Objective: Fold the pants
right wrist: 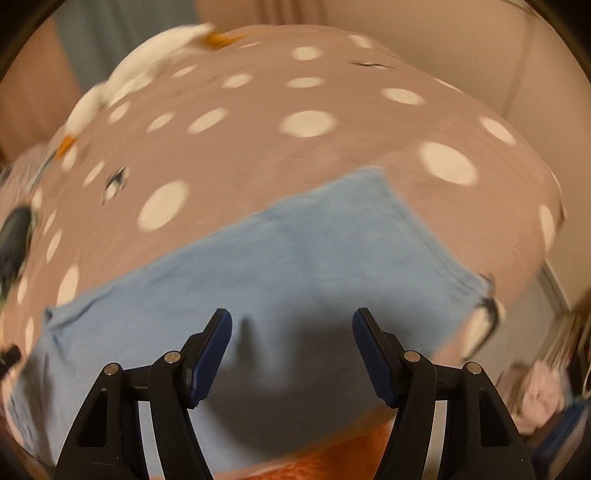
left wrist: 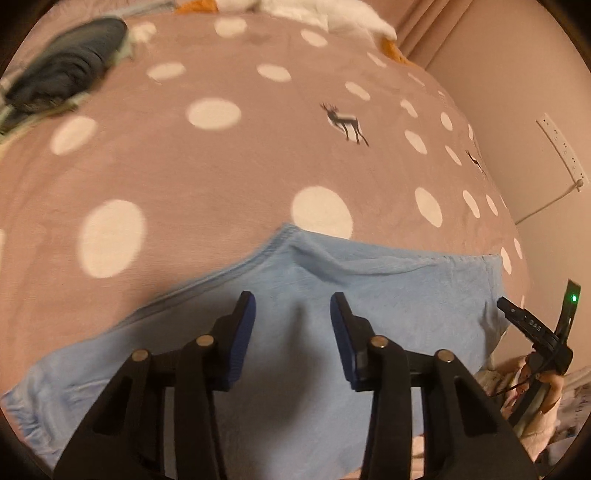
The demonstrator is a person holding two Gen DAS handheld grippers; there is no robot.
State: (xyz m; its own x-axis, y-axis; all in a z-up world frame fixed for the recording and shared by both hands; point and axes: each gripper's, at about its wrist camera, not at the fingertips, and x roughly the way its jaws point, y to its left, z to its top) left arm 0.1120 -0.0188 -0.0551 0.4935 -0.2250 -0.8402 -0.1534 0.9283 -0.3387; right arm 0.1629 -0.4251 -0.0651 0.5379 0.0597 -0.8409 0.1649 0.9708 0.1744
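Observation:
The light blue pants (left wrist: 388,295) lie flat on a mauve bedspread with white dots (left wrist: 207,173). My left gripper (left wrist: 292,301) hovers above the cloth, jaws apart, nothing between its blue pads. At the right edge of the left wrist view the right gripper (left wrist: 532,325) shows, held by a hand. In the right wrist view the pants (right wrist: 288,258) spread as a slanted rectangle, and my right gripper (right wrist: 291,319) stands wide open over their near part, empty.
A dark grey garment (left wrist: 70,70) lies crumpled at the bed's far left. White bedding with orange trim (left wrist: 332,14) sits at the head. A wall with a power strip (left wrist: 561,147) runs along the right. Orange fabric (right wrist: 314,458) shows at the near edge.

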